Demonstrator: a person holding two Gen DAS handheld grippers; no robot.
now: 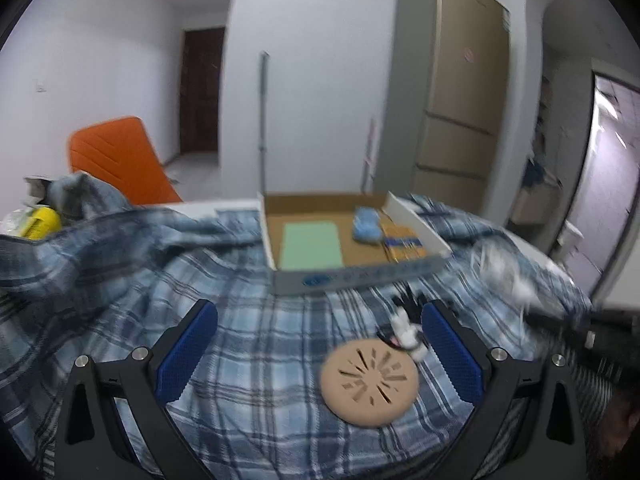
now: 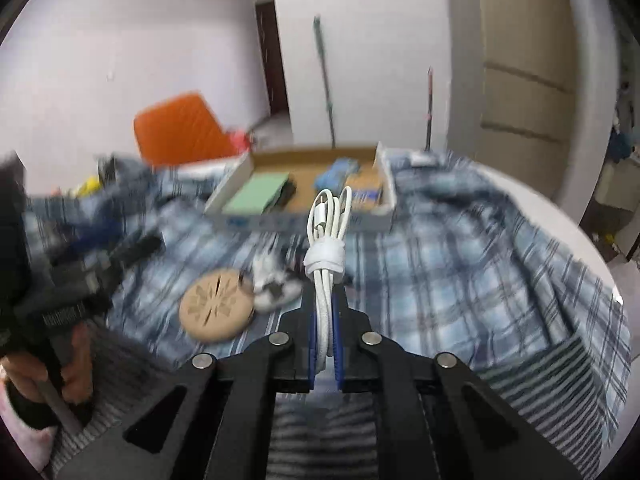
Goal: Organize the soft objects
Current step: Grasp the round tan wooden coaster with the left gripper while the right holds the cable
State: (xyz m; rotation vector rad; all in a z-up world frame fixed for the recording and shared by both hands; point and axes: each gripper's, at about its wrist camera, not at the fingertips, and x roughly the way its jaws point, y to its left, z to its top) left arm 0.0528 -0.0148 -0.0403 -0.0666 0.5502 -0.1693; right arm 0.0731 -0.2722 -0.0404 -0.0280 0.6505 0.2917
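Note:
My right gripper (image 2: 324, 300) is shut on a coiled white cable (image 2: 325, 256), which is tied with a knot and stands up from the pads above the plaid cloth. My left gripper (image 1: 320, 312) is open with nothing between its blue pads (image 1: 188, 352). Below it lie a tan round slotted disc (image 1: 370, 382) and a small black-and-white toy (image 1: 406, 332); the disc (image 2: 216, 310) and toy (image 2: 274, 280) also show in the right wrist view. Farther back sits a shallow cardboard box (image 1: 360, 276) holding a green pad (image 1: 312, 246), a blue soft item (image 1: 367, 226) and a flat packet (image 1: 402, 242).
A blue plaid cloth (image 1: 120, 280) covers the table in folds. An orange chair (image 1: 120, 160) stands behind at the left, with a yellow object (image 1: 40, 222) at the far left edge. A tall beige cabinet (image 1: 460, 100) is behind at the right. A hand (image 2: 76, 372) holds the left gripper.

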